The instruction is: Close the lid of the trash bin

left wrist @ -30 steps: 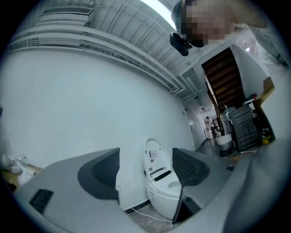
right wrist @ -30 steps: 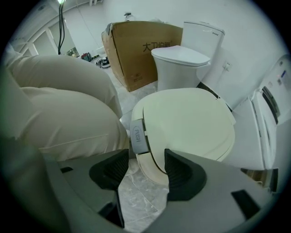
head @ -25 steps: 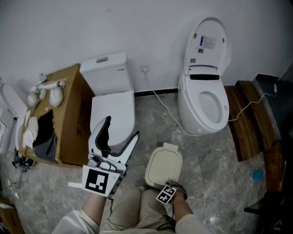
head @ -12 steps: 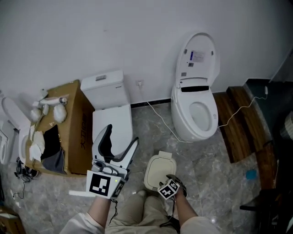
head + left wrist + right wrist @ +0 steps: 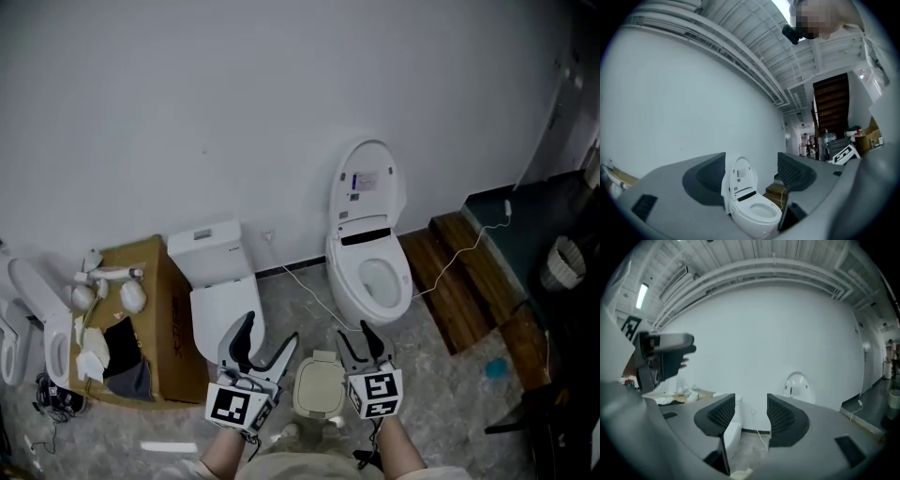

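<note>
The small beige trash bin stands on the marble floor just ahead of the person's knees, its lid lying flat on top. Both grippers hang in the air above it and touch nothing. My left gripper is left of the bin with its jaws wide apart; in the left gripper view only the distant open toilet shows between them. My right gripper is over the bin's right edge, pointing about level at the wall, with a clear empty gap between its jaws.
An open white toilet stands by the back wall, and a closed one to its left. A cardboard box with odds and ends is at the left. Wooden steps run along the right. A white cable crosses the floor.
Both grippers rose. The right one came up off the bin's lid and swung from pointing down to about level. The whole scene looks farther away; the lid stays flat.
</note>
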A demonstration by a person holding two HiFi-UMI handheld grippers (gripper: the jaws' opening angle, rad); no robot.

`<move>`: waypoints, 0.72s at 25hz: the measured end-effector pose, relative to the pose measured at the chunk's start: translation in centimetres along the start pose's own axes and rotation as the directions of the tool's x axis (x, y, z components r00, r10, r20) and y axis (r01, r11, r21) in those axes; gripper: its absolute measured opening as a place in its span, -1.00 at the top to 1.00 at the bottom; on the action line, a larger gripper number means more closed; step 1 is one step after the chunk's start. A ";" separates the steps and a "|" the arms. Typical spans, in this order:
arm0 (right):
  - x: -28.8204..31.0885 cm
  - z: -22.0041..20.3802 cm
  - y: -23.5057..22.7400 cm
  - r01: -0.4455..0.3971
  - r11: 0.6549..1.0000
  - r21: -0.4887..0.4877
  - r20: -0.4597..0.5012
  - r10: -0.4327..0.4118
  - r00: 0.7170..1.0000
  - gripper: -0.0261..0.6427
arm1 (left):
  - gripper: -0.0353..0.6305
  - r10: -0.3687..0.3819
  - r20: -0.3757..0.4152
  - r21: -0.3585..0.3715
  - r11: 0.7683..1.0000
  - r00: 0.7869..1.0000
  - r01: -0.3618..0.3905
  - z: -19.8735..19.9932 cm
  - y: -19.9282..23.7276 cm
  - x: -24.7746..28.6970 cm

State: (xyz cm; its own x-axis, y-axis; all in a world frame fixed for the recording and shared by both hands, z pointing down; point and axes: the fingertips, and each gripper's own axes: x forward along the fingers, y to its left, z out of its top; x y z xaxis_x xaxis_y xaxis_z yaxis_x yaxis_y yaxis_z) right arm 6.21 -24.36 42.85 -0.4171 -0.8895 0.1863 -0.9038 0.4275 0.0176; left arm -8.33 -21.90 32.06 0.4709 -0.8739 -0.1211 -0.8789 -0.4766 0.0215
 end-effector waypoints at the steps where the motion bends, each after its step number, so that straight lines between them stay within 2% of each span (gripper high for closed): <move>1: -0.8 1.6 0.2 0.006 1.000 -0.003 0.045 -0.006 0.999 0.30 | -0.14 -0.005 0.004 -0.008 1.000 1.000 0.005 -0.1 -0.5 0.0; 3: -2.4 3.8 0.5 0.018 1.000 -0.022 0.111 -0.016 0.994 0.65 | -0.04 -0.017 0.017 -0.026 1.000 1.000 0.017 -0.2 -1.7 -0.1; 5: -3.6 4.8 0.7 0.035 0.999 -0.038 0.151 -0.029 0.988 0.89 | 0.24 -0.042 0.033 -0.031 0.999 0.999 0.043 -0.3 -3.3 -0.2; 9: -4.7 5.3 0.6 0.059 0.998 -0.016 0.173 -0.055 0.983 0.89 | 0.90 -0.057 0.034 -0.022 0.998 0.998 0.057 -0.4 -4.8 -0.1; 14: -5.5 6.0 -0.3 0.086 0.996 0.018 0.201 -0.088 0.976 0.89 | 0.90 -0.053 0.023 -0.031 0.998 0.998 0.054 -0.7 -4.8 0.3; 18: -5.9 6.9 -0.5 0.100 0.995 0.000 0.228 -0.097 0.969 0.89 | 0.90 -0.030 0.039 -0.018 0.999 0.999 0.031 -0.3 -4.1 0.4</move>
State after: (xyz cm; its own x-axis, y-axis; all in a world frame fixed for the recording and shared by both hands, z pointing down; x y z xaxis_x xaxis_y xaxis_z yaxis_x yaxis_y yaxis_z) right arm 8.46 -20.40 34.95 -0.3380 -0.9400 -0.0457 -0.9410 0.3365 0.0364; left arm -4.49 -20.30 32.21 0.4937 -0.8548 -0.1600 -0.8624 -0.5049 0.0360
